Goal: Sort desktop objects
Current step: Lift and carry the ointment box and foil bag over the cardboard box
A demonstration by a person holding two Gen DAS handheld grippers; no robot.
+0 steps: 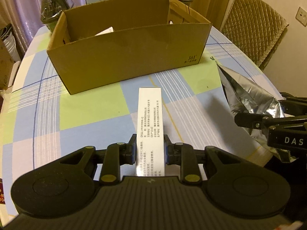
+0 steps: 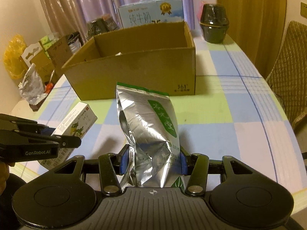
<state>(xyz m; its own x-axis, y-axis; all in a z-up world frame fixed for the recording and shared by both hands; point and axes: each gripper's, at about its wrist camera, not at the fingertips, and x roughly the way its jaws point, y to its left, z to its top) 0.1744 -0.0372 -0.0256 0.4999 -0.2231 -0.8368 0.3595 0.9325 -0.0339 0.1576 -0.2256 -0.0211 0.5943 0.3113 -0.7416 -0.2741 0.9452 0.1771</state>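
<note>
Holding one item each, the left hand-held gripper (image 1: 150, 151) clamps a white carton (image 1: 150, 126), the right hand-held gripper (image 2: 152, 161) a foil pouch (image 2: 149, 132), both above the counter (image 1: 86, 107); the cardboard box (image 1: 130, 51) ahead looks nearly empty, so sorting seems barely begun.

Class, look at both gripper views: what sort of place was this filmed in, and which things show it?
Most likely a home dining area: a table with a checked tablecloth, a chair with a quilted cover, curtains, and a milk carton behind the cardboard box.
</note>
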